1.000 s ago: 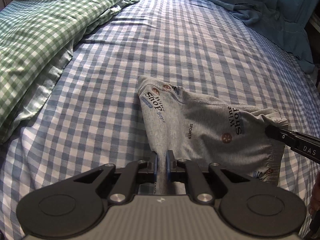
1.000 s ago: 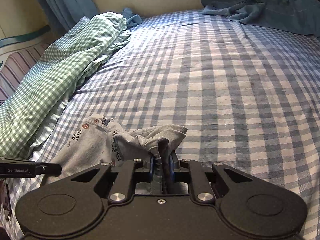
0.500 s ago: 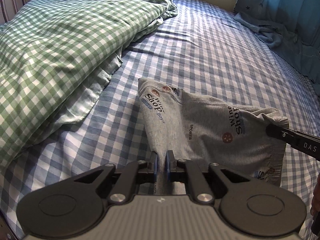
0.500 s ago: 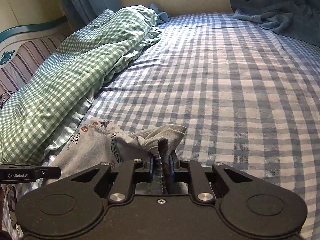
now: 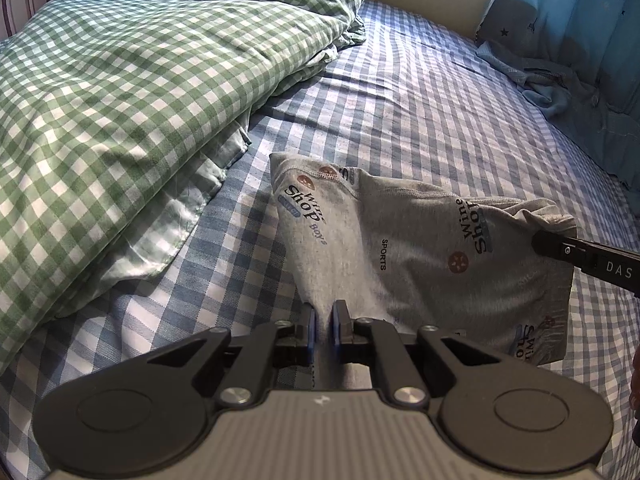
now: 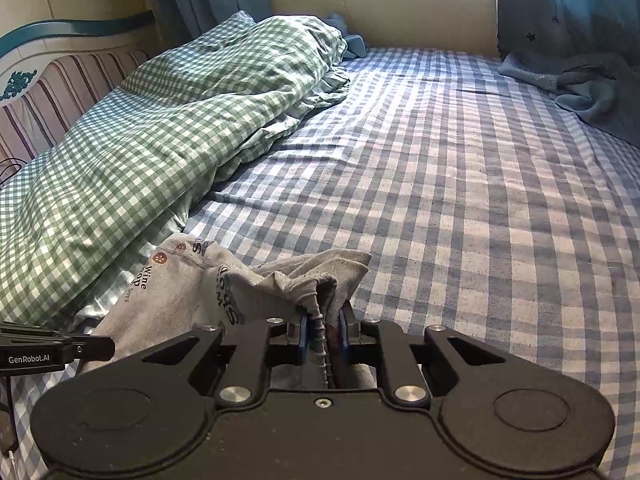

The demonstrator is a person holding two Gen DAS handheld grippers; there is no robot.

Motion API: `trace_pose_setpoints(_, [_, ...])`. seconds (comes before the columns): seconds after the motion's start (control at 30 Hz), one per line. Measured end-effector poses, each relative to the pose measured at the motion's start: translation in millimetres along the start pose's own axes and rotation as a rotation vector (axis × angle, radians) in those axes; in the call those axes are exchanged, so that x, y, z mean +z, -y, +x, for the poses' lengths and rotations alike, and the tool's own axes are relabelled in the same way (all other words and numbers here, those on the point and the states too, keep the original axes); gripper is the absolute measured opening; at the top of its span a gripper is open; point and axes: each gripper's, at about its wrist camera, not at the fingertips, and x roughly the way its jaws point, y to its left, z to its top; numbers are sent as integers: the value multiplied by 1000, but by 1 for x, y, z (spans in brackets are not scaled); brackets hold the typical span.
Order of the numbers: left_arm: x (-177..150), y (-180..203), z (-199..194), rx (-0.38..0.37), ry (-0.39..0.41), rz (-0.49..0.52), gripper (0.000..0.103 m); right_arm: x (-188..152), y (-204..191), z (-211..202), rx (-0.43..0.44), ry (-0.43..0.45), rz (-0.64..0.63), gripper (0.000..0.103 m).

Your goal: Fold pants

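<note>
Grey printed pants (image 5: 404, 240) hang stretched between both grippers just above the blue checked bed sheet (image 5: 420, 92). My left gripper (image 5: 324, 312) is shut on one edge of the cloth at the bottom centre of the left wrist view. At the right of that view the right gripper (image 5: 540, 242) pinches the far bunched corner. In the right wrist view my right gripper (image 6: 323, 320) is shut on a bunched, stitched edge of the pants (image 6: 188, 284). The left gripper (image 6: 108, 346) enters at the lower left, its tip against the cloth.
A green checked duvet (image 5: 132, 88) lies heaped along the left of the bed, close to the pants. Crumpled blue fabric (image 6: 576, 84) and a blue curtain sit at the far right. A striped headboard (image 6: 68, 88) stands behind the duvet. Open sheet spreads ahead and to the right.
Both grippers have carried the stretched pants sideways toward the green duvet, which now fills more of each view. The grips on the cloth are unchanged.
</note>
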Motion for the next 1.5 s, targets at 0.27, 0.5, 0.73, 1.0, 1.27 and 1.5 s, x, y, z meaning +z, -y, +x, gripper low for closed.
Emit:
trace_pose_setpoints(0.27, [-15, -12, 27, 11, -73, -13, 10, -17, 11, 29, -47, -78, 47, 19])
trace_pose_setpoints(0.5, [-18, -18, 17, 47, -67, -18, 25, -20, 13, 12, -83, -38, 61, 37])
trace_pose_setpoints(0.73, [-27, -19, -15, 85, -5, -24, 67, -34, 8, -28, -88, 41, 87, 71])
trace_pose_setpoints(1.0, [-51, -15, -61, 130, 76, -39, 95, -65, -4, -80, -81, 142, 84, 102])
trace_pose_setpoints(1.27, [-111, 3, -117, 221, 202, -53, 102, -109, -25, -134, -50, 229, 13, 102])
trace_pose_setpoints(1.5, [-176, 23, -159, 252, 255, -53, 103, -160, -32, -184, 0, 242, -25, 102])
